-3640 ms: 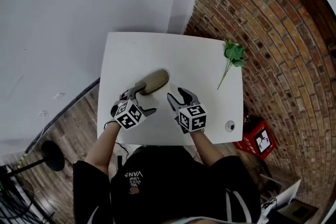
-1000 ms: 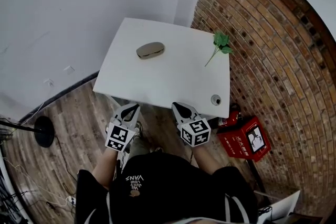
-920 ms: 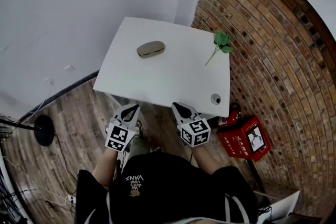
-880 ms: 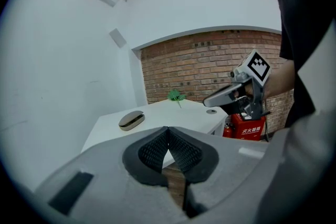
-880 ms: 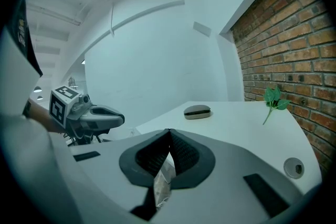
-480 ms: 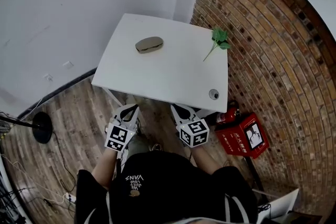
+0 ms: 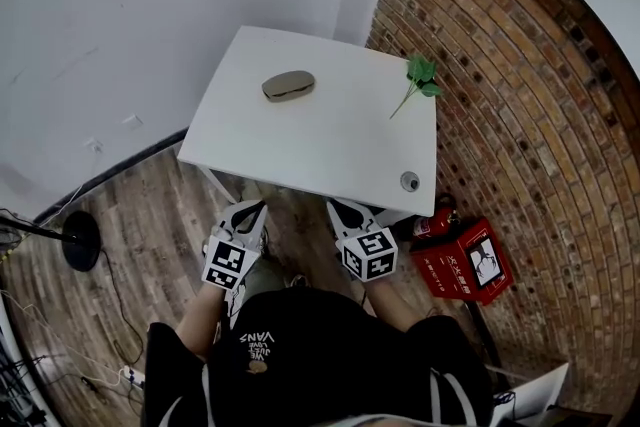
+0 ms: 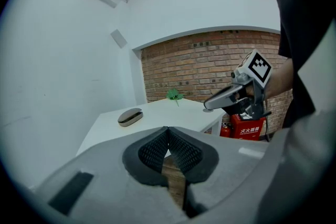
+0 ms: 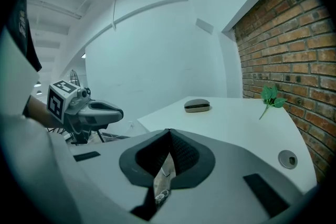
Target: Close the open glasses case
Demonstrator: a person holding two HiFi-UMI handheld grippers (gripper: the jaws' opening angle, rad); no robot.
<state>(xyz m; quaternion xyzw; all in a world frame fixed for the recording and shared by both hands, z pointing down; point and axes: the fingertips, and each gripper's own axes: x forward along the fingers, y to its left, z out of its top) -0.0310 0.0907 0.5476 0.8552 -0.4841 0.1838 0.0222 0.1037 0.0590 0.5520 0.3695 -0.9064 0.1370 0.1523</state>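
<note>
head view: glasses case (image 7: 288, 85) shut on table (image 7: 330, 155)
left gripper (image 7: 252, 208), right gripper (image 7: 337, 208) clenched empty; task looks done, nothing next

A black short-sleeved shirt (image 7: 320, 355) with white lettering (image 7: 255, 335) was worn. The left gripper (image 7: 251, 207) and right gripper (image 7: 339, 206) were shelled in pale grey, lined with black ribbed pads (image 8: 155, 150) and topped by black-and-white marker cubes (image 7: 228, 263).

Place: sparse, studio-like recording room
Walls: bare white wall (image 7: 150, 5) upper left; exposed brick wall (image 7: 520, 95) right
Floor: wood planks (image 7: 130, 215); black stand base (image 7: 77, 248) lower left
Furniture: lone white table (image 7: 330, 155); red fire-extinguisher box (image 7: 468, 265)
</note>
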